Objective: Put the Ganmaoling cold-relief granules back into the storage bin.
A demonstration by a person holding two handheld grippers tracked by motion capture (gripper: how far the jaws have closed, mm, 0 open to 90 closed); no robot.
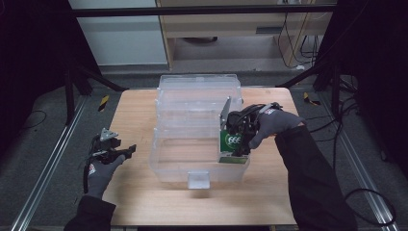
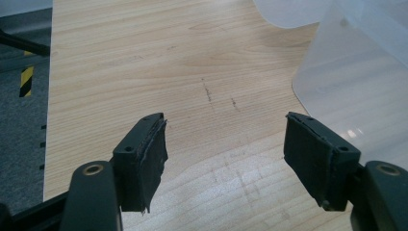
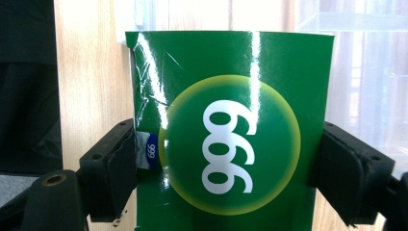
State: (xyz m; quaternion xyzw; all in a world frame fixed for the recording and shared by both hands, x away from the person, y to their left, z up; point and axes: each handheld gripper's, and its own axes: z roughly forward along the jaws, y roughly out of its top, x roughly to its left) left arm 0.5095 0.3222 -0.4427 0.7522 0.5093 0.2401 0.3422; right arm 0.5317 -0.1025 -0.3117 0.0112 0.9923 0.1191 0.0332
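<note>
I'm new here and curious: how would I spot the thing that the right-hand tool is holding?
Find the big clear plastic bin in the middle of the wooden table. At its near right corner, the right gripper clamps a green box. It is the sole coloured item there, glossy green with white digits in a yellow-edged circle.
</note>
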